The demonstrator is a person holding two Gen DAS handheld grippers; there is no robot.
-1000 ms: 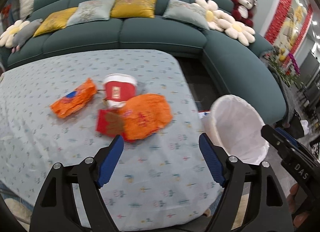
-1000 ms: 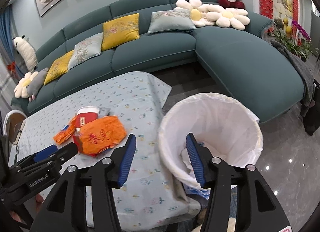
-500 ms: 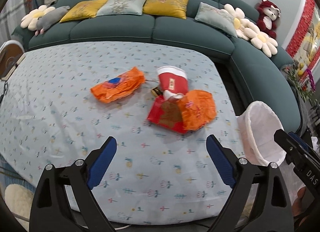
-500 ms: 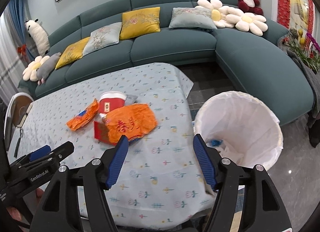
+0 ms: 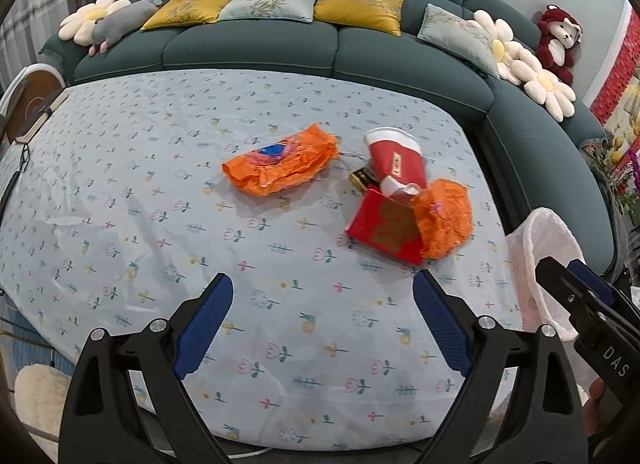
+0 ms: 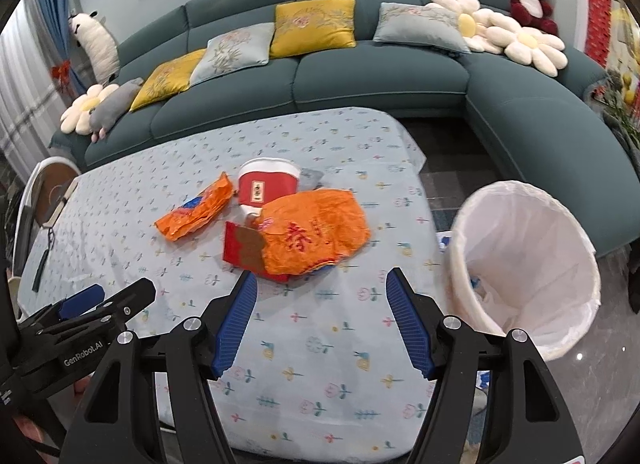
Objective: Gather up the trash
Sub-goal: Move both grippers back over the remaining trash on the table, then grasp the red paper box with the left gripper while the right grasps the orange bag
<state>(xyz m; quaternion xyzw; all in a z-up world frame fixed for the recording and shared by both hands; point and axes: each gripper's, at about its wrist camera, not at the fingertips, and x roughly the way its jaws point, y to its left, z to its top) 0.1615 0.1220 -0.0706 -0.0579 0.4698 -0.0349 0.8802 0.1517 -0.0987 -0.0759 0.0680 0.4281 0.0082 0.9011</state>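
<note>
On the floral tablecloth (image 5: pixel 160 223) lie an orange snack wrapper (image 5: pixel 280 165), a red paper cup (image 5: pixel 394 161) on its side, a red envelope (image 5: pixel 380 225) and a crumpled orange bag (image 5: pixel 444 217). The same pile shows in the right wrist view: wrapper (image 6: pixel 196 209), cup (image 6: pixel 266 183), envelope (image 6: pixel 242 244), bag (image 6: pixel 316 236). My left gripper (image 5: pixel 322 310) is open and empty over the table's near edge. My right gripper (image 6: pixel 322 308) is open and empty, just short of the orange bag. A white-lined trash bin (image 6: pixel 524 256) stands at the table's right end and holds some trash.
A teal sectional sofa (image 6: pixel 360 75) with cushions and plush toys wraps the far and right sides. A round chair (image 5: pixel 28 99) and a book stand at the table's left end. The bin also shows in the left wrist view (image 5: pixel 548 264), beside my right gripper's body.
Both grippers have pulled back and swung left, away from the bin and toward the table. The right gripper has left the bin's mouth and now faces the trash pile. Both stayed open.
</note>
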